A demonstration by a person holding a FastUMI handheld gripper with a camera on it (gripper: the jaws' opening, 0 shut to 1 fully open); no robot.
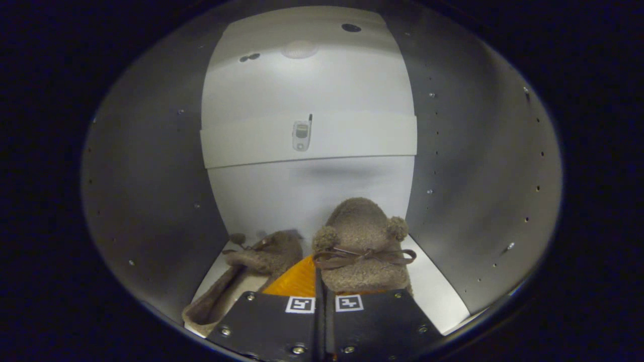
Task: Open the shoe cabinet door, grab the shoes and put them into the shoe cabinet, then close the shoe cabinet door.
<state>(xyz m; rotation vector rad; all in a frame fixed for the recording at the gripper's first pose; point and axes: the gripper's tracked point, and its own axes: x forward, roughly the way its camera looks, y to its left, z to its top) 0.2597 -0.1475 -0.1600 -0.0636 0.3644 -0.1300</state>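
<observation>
Two fuzzy slippers (359, 251) lie inside the cabinet (151, 176) — gripper (322, 281) nearly closed, its grip unclear.

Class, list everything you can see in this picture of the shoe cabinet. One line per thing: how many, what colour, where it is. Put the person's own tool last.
Slippers: two, fuzzy brown with pompoms; right slipper just ahead of the fingers, upright, toe pointing in; left slipper beside it, tipped on its side.
Bow: one, brown ribbon, across the right slipper.
Cabinet floor: one, white, under the slippers.
Cabinet side walls: two, grey, dotted with small holes, left and right.
Back panel: one, white, beyond the slippers.
Shelf edge: one, white, across the back panel, above the slippers.
Tool: one, fingers together, closed over the heel of the right slipper, though the contact itself is hidden.
</observation>
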